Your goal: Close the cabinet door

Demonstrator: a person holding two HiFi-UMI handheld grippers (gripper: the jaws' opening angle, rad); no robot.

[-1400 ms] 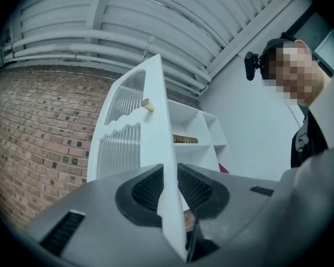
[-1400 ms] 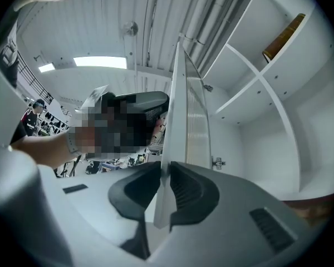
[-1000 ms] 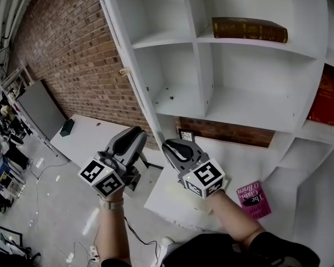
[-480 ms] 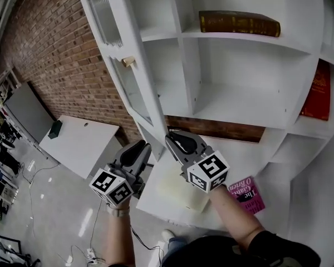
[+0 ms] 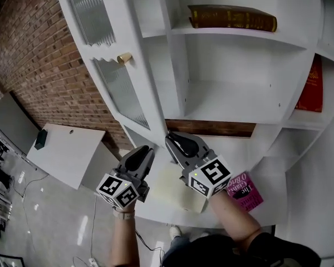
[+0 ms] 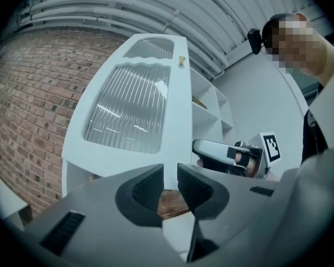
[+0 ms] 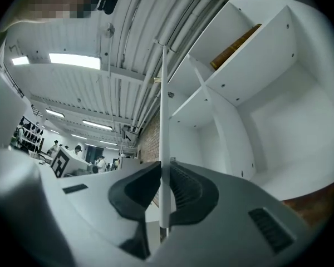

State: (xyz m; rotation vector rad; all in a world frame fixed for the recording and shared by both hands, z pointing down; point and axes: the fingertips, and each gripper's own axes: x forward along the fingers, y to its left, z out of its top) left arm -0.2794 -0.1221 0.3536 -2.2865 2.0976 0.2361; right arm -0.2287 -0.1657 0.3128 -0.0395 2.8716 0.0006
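The white cabinet door [image 5: 114,65] with ribbed glass panes and a gold knob [image 5: 124,58] stands open at the left of the shelf unit [image 5: 234,102]. My right gripper [image 5: 175,141] is shut on the door's lower edge, which runs as a thin white strip [image 7: 163,121] between its jaws [image 7: 163,191]. My left gripper [image 5: 145,151] hangs just left of it, below the door, open with nothing between its fingers. In the left gripper view the door's outer face [image 6: 128,110] fills the middle beyond the parted jaws [image 6: 170,185], and the right gripper [image 6: 222,154] shows at the right.
A brown book [image 5: 232,16] lies on the upper shelf and a red book [image 5: 310,88] stands at the right. A pink book [image 5: 242,191] and a cream pad [image 5: 175,185] lie on the white ledge below. The brick wall [image 5: 39,54] and a white table [image 5: 64,154] are at the left.
The left gripper has sunk and drawn nearer the right one. The door, first seen almost edge-on, now shows its ribbed glass face and knob. The right gripper keeps its hold on the lower edge.
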